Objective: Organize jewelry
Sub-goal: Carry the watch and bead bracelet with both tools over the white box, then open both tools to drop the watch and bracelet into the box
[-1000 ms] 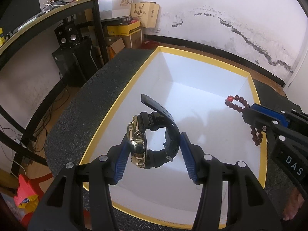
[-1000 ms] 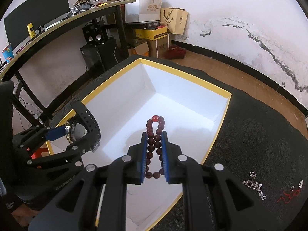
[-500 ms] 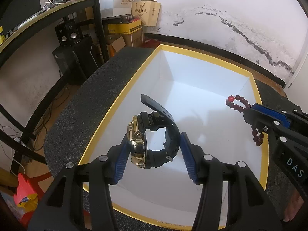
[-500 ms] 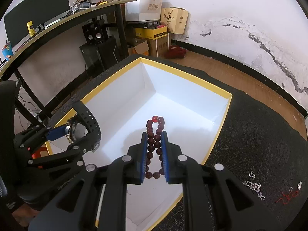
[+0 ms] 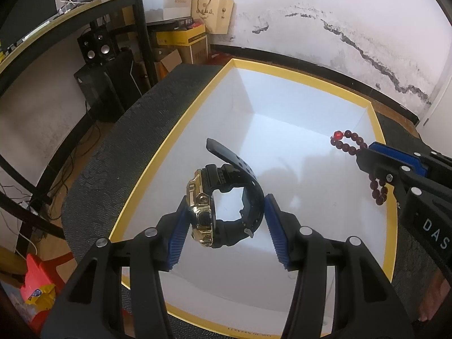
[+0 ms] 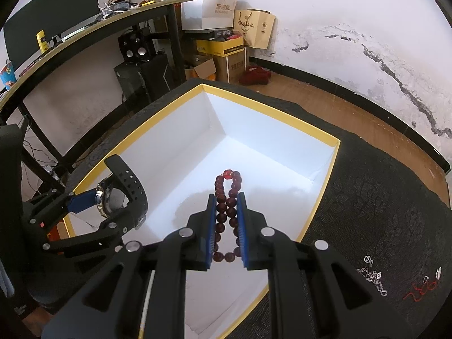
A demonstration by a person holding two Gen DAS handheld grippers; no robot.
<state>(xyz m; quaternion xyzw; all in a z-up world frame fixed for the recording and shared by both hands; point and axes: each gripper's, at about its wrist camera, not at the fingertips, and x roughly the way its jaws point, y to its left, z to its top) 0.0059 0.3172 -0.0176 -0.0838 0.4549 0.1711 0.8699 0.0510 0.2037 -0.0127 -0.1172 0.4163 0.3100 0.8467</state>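
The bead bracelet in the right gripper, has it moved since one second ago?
Yes, slightly: in the right wrist view the bead bracelet reaches further over the box floor, nearer the box's far corner.

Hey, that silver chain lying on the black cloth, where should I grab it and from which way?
Come straight down from above on the silver chain and pinch its bunched middle. It lies flat and loose on the black cloth, so no side gives an edge. Both grippers are full now.
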